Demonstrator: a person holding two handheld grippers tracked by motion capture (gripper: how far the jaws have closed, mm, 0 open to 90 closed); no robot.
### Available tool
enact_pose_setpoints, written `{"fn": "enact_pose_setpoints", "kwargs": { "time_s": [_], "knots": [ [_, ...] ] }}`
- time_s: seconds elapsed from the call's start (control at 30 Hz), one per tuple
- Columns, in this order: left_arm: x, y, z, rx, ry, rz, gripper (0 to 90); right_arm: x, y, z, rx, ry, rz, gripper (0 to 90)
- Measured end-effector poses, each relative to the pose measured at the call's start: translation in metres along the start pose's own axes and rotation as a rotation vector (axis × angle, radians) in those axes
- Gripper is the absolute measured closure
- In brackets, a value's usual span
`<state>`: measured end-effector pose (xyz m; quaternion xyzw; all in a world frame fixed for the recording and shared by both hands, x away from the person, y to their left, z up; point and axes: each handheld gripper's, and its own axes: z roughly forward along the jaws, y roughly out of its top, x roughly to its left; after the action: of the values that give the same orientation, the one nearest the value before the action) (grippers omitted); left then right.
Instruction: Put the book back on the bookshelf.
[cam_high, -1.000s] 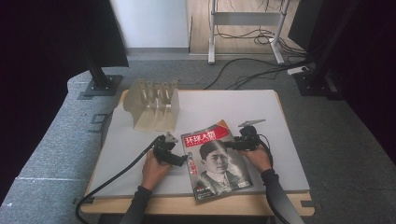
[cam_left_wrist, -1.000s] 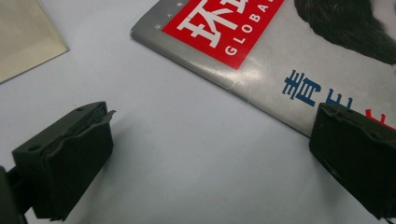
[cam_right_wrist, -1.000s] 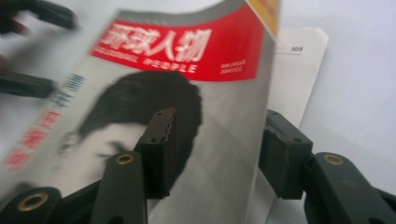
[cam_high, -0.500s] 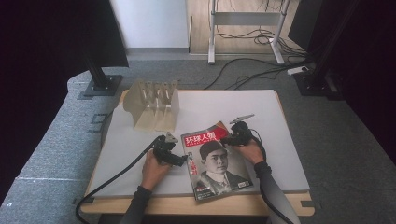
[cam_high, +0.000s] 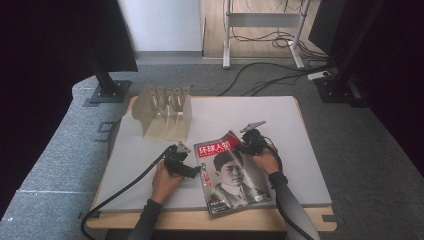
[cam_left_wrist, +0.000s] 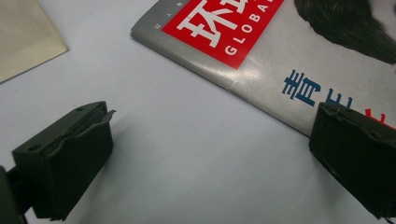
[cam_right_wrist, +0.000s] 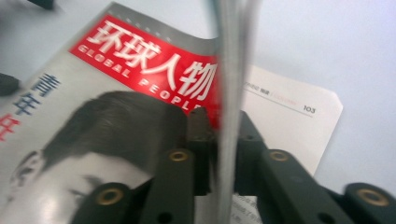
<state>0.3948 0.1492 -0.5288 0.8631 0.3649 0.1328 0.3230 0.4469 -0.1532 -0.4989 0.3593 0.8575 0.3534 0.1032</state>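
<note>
Magazine (cam_high: 232, 172) flat near the front edge of the counter (cam_high: 300, 130), somewhat right of the middle, red masthead toward the far side; right gripper (cam_high: 243, 146) at the magazine's far right corner, just been closing, now clamped on the lifted cover (cam_right_wrist: 229, 70), page beneath laid bare; left gripper (cam_high: 196, 173) low at the magazine's left edge, standing wide apart, one jaw over the bare counter, the other over the spine edge, nothing between; wooden rack (cam_high: 165, 112) well apart by the far left corner.
</note>
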Motion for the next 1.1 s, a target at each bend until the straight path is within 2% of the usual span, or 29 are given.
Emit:
{"fn": "enact_pose_setpoints", "kwargs": {
  "time_s": [0.1, 0.2, 0.23, 0.5, 0.57, 0.67, 0.73, 0.87, 0.9, 0.97, 1.1],
  "knots": [
    [0.0, 0.0, 0.0, 0.0, 0.0, 0.0, 0.0, 0.008, 0.0, -0.011, -0.031, -0.002, -0.014, 84.4],
    [0.0, 0.0, 0.0, -0.001, 0.0, 0.0, 0.0, 0.02, 0.003, -0.023, -0.05, -0.022, -0.067, 85.0],
    [0.0, 0.0, 0.0, -0.002, 0.0, -0.002, 0.0, 0.029, 0.007, -0.03, -0.055, -0.038, -0.102, 85.2],
    [0.001, 0.0, 0.0, 0.001, -0.005, -0.002, 0.0, 0.047, 0.017, -0.047, -0.081, -0.041, -0.161, 85.5],
    [0.003, 0.0, -0.001, 0.006, -0.02, 0.001, 0.0, 0.05, 0.019, -0.052, -0.092, -0.04, -0.175, 85.6],
    [0.006, 0.005, -0.003, 0.016, -0.055, -0.032, 0.0, 0.053, 0.021, -0.061, -0.117, -0.039, -0.186, 85.6],
    [0.007, 0.008, -0.007, 0.001, -0.077, -0.026, 0.0, 0.053, 0.022, -0.063, -0.121, -0.036, -0.191, 85.6],
    [0.004, 0.018, -0.015, -0.046, -0.18, -0.03, 1.8, 0.053, 0.023, -0.075, -0.148, -0.028, -0.189, 85.6],
    [0.003, 0.02, -0.014, -0.039, -0.194, -0.026, 1.4, 0.053, 0.023, -0.077, -0.153, -0.025, -0.191, 85.6],
    [-0.001, 0.023, -0.012, -0.016, -0.196, 0.002, 1.3, 0.055, 0.024, -0.082, -0.162, -0.026, -0.2, 85.6],
    [-0.007, 0.027, -0.005, -0.001, -0.248, 0.027, 1.6, 0.058, 0.026, -0.089, -0.179, -0.022, -0.213, 85.6]
  ]
}}
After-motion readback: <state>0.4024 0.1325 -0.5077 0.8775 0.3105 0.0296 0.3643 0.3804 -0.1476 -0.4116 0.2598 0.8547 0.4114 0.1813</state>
